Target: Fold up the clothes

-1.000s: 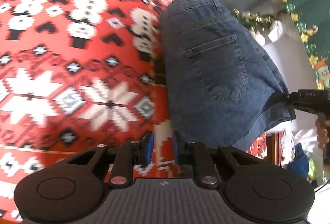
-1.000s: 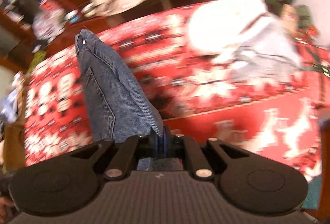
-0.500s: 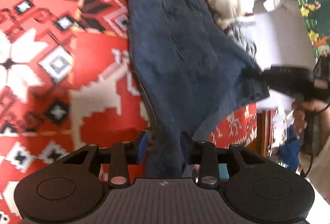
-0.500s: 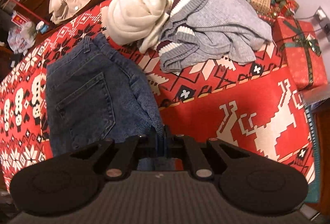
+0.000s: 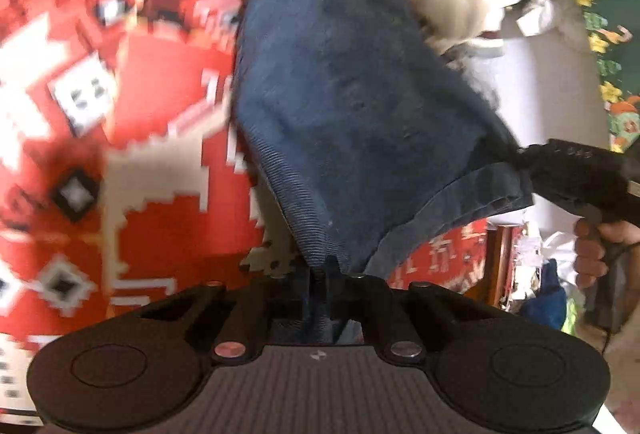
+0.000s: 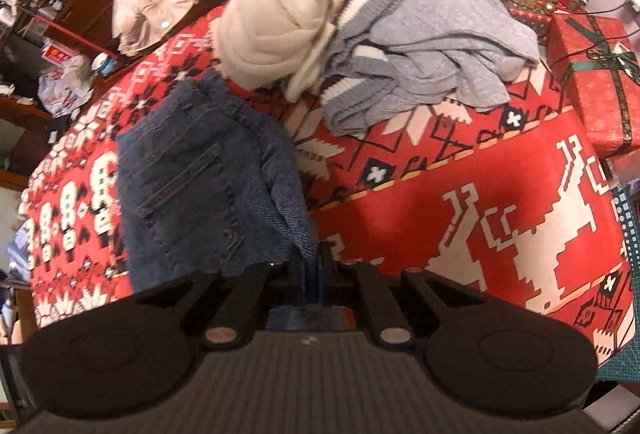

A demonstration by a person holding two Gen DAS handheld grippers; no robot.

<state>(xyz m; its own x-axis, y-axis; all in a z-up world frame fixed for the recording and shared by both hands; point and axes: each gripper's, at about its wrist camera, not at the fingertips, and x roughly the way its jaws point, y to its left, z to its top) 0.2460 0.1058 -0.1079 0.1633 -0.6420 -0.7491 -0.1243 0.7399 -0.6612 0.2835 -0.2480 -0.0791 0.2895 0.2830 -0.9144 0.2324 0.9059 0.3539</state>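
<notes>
Denim shorts [image 5: 352, 106] being held at near hem corners by both grippers, left [image 5: 320, 276] and right [image 6: 316, 262], jaws clamped on cloth; waistband lying ahead on red-covered desk [image 6: 460, 170].

Denim shorts [image 6: 192, 186] pinched in right gripper [image 6: 316, 266]; sweaters [image 6: 360, 26] behind on red cloth [image 6: 480, 194]

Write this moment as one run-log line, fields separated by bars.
left tool shut on denim shorts | right tool shut on denim shorts | sweaters unfolded
</notes>
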